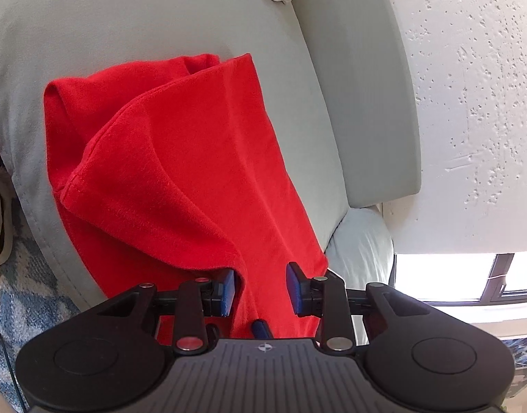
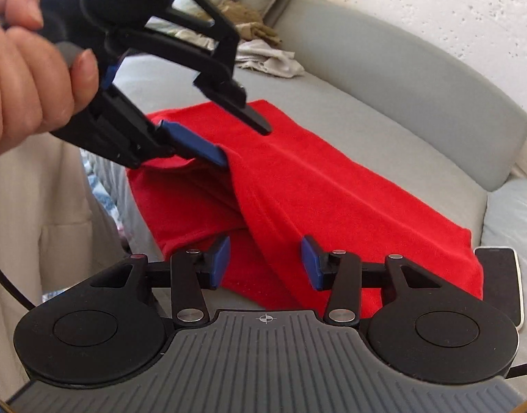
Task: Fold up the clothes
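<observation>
A red garment (image 1: 180, 158) lies part-folded on the grey sofa seat (image 1: 143, 17), with one layer turned over another and a hem curving at its left. My left gripper (image 1: 260, 275) is open at the garment's near end, and a ridge of red cloth runs between its blue pads. In the right wrist view the red garment (image 2: 325, 186) stretches away to the right. My right gripper (image 2: 266, 244) is open over a raised fold. A hand (image 2: 25, 75) holds the left gripper (image 2: 235, 141) open at the cloth's far-left edge, its lower blue pad (image 2: 194, 146) touching the fabric.
A dark phone (image 2: 501, 275) lies on the seat by the garment's right corner. Crumpled pale clothes (image 2: 266, 58) sit at the back of the sofa, below a cushion. The curved backrest (image 2: 435, 89) and a white wall bound the far side. A blue patterned rug (image 1: 22, 296) lies below.
</observation>
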Demonstrator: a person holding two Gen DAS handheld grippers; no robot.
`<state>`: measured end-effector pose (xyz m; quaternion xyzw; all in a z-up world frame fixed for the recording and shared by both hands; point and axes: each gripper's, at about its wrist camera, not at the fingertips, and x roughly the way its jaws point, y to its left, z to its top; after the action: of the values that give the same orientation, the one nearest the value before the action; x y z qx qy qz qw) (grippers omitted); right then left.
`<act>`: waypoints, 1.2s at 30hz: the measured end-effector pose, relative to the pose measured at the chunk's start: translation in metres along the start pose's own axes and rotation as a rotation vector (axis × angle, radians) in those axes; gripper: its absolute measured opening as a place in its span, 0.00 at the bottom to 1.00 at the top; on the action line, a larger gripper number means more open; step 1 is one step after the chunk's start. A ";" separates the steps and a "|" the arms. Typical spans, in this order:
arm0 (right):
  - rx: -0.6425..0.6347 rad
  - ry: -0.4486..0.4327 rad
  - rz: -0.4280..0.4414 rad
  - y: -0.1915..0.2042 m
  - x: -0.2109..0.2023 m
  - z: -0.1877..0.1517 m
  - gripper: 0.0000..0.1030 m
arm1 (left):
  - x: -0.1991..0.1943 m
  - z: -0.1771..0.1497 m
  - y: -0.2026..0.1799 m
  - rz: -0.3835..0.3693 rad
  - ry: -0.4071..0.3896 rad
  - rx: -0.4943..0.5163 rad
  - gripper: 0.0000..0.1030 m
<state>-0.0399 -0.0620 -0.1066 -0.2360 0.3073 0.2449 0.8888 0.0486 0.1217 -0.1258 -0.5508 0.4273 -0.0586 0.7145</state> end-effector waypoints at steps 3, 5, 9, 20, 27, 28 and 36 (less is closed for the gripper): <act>-0.029 -0.007 -0.053 0.001 0.005 0.001 0.37 | -0.004 0.003 0.004 0.014 -0.015 -0.005 0.28; 0.013 -0.025 -0.054 -0.008 0.001 0.002 0.14 | -0.009 0.006 0.006 0.015 -0.029 -0.006 0.29; 0.107 0.004 0.045 -0.026 -0.006 0.001 0.01 | -0.028 0.013 0.007 0.020 -0.069 -0.006 0.29; 0.276 0.156 0.414 -0.053 -0.031 -0.020 0.20 | -0.111 0.023 -0.003 0.276 -0.305 0.192 0.39; 0.424 0.072 0.385 -0.071 -0.035 -0.032 0.30 | -0.069 0.031 0.015 0.323 -0.146 0.345 0.35; 0.427 0.068 0.374 -0.072 -0.035 -0.033 0.30 | -0.065 0.030 0.016 0.340 -0.143 0.362 0.34; 0.473 -0.001 0.281 -0.088 -0.031 -0.035 0.30 | -0.048 0.029 0.019 0.379 -0.078 0.422 0.08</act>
<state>-0.0252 -0.1590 -0.0869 0.0230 0.3851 0.2875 0.8767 0.0306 0.1775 -0.1146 -0.3019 0.4732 0.0095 0.8276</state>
